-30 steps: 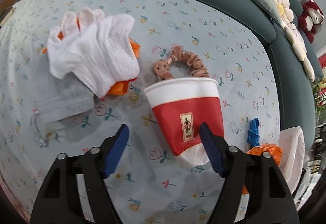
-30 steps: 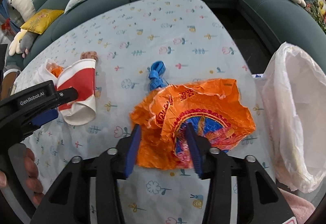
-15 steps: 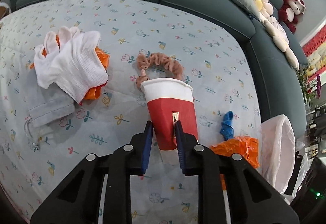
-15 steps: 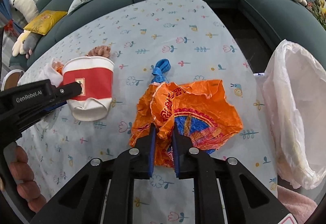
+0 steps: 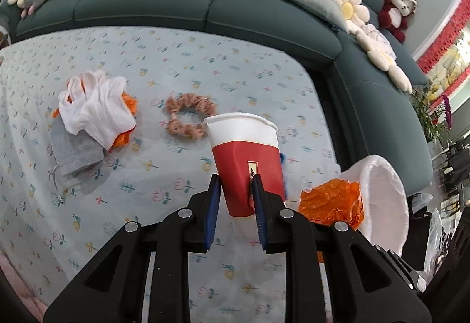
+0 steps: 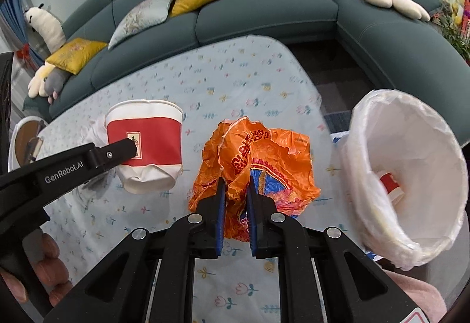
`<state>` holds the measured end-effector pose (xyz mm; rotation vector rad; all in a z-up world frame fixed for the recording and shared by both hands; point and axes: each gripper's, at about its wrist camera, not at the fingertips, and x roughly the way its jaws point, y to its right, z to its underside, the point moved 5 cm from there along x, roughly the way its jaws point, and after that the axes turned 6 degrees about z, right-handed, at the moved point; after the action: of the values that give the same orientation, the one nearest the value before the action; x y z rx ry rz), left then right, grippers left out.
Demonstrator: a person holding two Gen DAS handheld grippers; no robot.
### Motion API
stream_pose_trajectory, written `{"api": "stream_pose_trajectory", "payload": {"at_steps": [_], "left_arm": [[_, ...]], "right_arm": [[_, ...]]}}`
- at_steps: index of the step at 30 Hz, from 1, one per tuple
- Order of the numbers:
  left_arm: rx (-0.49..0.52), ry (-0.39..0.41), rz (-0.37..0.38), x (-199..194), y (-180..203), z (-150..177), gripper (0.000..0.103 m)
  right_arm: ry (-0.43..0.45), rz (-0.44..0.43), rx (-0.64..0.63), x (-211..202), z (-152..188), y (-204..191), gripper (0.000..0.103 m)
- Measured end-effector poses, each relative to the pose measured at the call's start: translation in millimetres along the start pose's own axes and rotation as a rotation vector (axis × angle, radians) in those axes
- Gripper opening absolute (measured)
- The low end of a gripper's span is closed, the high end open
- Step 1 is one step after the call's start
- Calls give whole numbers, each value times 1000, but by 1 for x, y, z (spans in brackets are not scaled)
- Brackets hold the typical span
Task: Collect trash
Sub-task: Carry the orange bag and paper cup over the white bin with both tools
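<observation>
My left gripper (image 5: 235, 183) is shut on a crumpled red and white paper cup (image 5: 246, 158), held above the flowered tablecloth (image 5: 117, 205). From the right wrist the same cup (image 6: 147, 143) hangs at the left, with the left gripper's black finger (image 6: 117, 151) pressed on its red band. My right gripper (image 6: 235, 190) is shut on a crinkled orange plastic bag (image 6: 255, 155), lifted off the cloth. That orange bag (image 5: 332, 202) also shows low right in the left wrist view. A bin lined with a white bag (image 6: 411, 176) stands right of the table, a red and white cup inside.
White gloves (image 5: 97, 108) lie on orange and grey cloth at the left, a pink scrunchie (image 5: 188, 117) beside them. A dark teal sofa (image 5: 205, 8) with cushions and plush toys wraps round the table's far side and right. A person's fingers (image 6: 44, 264) grip the left tool.
Both grippers closed, the left on the cup and the right on the orange bag, and both rose, lifting cup and bag off the tablecloth. The blue scrap is now mostly hidden.
</observation>
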<state>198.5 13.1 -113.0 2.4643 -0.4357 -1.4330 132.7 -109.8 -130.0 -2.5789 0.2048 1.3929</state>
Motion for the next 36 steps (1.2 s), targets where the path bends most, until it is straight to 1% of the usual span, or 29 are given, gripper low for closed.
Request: {"api": "stream_pose_trajectory", "payload": {"at_steps": [8, 17, 21, 25, 31, 34, 36], "left_arm": [[87, 31, 43, -20, 55, 6, 22], [203, 32, 105, -24, 128, 21, 22], [256, 23, 124, -21, 160, 32, 22], [304, 4, 148, -14, 189, 43, 22], [368, -37, 187, -1, 223, 59, 22], [399, -53, 192, 7, 237, 64, 22], [400, -66, 197, 13, 243, 65, 22]], "right_arm": [[80, 18, 43, -37, -9, 34, 12], [154, 65, 110, -73, -10, 94, 12], [171, 90, 158, -84, -6, 126, 12], [179, 112, 196, -89, -2, 151, 12], [187, 138, 249, -93, 4, 186, 12], [190, 146, 276, -94, 5, 201, 12], [190, 151, 289, -94, 6, 209, 12]]}}
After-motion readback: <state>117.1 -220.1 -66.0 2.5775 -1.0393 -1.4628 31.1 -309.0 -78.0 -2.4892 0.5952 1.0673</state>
